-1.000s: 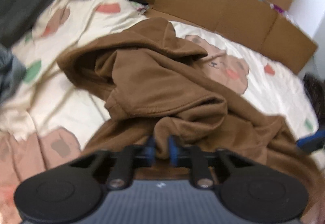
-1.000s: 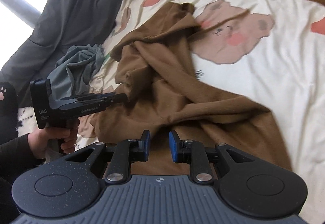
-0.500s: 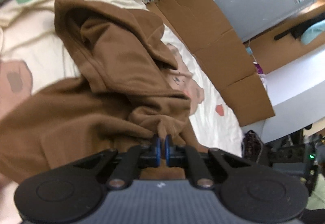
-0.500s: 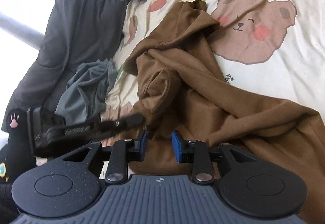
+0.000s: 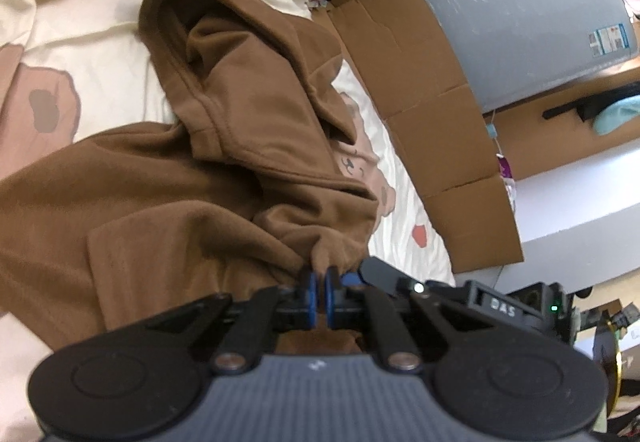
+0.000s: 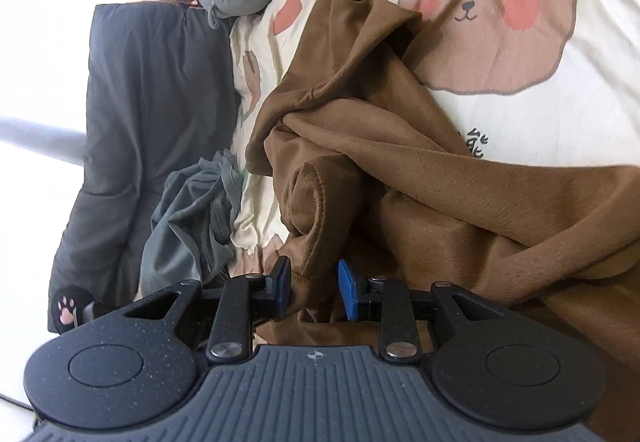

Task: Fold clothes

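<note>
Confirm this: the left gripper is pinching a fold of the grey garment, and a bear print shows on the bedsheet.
Not grey. In the left wrist view the left gripper is shut on a fold of the brown garment. The bear print is on the bedsheet, as the right wrist view shows.

The right gripper bears the raised letters "DAS".

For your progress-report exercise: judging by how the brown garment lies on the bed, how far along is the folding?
Done: nothing; the brown garment lies crumpled on the bear-print sheet. In hand: the left gripper pinches a fabric edge; the right gripper straddles a fold, not yet clamped. Left: spreading flat, then every fold.
</note>
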Available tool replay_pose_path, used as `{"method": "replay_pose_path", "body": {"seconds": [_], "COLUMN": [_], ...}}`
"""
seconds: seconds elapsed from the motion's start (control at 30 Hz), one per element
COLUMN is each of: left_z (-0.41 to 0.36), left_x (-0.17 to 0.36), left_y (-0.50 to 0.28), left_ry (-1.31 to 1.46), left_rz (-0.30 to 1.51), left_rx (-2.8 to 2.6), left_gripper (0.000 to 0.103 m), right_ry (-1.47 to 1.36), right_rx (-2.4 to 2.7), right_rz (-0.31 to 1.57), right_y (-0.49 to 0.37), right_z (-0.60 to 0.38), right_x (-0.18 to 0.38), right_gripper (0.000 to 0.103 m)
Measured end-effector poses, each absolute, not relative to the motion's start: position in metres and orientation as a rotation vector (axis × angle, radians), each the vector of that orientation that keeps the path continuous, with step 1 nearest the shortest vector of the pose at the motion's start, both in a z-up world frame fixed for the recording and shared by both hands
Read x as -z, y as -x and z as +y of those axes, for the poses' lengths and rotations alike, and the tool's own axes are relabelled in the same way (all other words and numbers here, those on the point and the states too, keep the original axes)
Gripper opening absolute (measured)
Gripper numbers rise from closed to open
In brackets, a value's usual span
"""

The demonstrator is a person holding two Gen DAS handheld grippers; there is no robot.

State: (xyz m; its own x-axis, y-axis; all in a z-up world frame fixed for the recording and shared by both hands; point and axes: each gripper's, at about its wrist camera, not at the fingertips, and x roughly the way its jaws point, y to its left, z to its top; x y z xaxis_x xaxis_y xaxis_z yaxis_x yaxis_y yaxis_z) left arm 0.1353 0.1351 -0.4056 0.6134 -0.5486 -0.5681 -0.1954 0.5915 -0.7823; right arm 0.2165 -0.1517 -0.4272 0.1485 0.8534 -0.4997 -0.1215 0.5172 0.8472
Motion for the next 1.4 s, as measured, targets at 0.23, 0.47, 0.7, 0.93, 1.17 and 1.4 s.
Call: {"method": "replay_pose_path", "body": {"seconds": [0.23, 0.47, 0.7, 0.93, 1.17, 1.4], "left_z": [0.138, 0.136, 0.128, 0.134, 0.155, 0.166], "left_x": [0.407, 0.409, 0.403, 0.388, 0.379, 0.368], "left_y": [-0.129, -0.128, -0.135, -0.141, -0.156, -0.177], "left_ry": [0.997, 1.008, 0.905, 0.797, 0.681, 0.537], "left_rz": [0.911, 0.921, 0.97, 0.955, 0.916, 0.882], "left_rx": [0.256, 0.267, 0.292, 0.265, 0.171, 0.079], "left_gripper": [0.004, 0.004, 0.007, 0.012, 0.021, 0.032], "right_ry": [-0.827, -0.827, -0.609, -0.417, -0.288, -0.185], "right_rx": [-0.8, -0.818, -0.859, -0.816, -0.748, -0.679], "right_rz": [1.247, 1.25, 1.231, 1.203, 1.191, 1.172], "right_y": [-0.219, -0.223, -0.222, -0.225, -0.223, -0.213], "right_z": [-0.144, -0.139, -0.146, -0.179, -0.217, -0.246], "right_x": [0.438, 0.44, 0.417, 0.393, 0.373, 0.36], "right_gripper": [0.028, 0.004, 0.001, 0.001, 0.001, 0.001]}}
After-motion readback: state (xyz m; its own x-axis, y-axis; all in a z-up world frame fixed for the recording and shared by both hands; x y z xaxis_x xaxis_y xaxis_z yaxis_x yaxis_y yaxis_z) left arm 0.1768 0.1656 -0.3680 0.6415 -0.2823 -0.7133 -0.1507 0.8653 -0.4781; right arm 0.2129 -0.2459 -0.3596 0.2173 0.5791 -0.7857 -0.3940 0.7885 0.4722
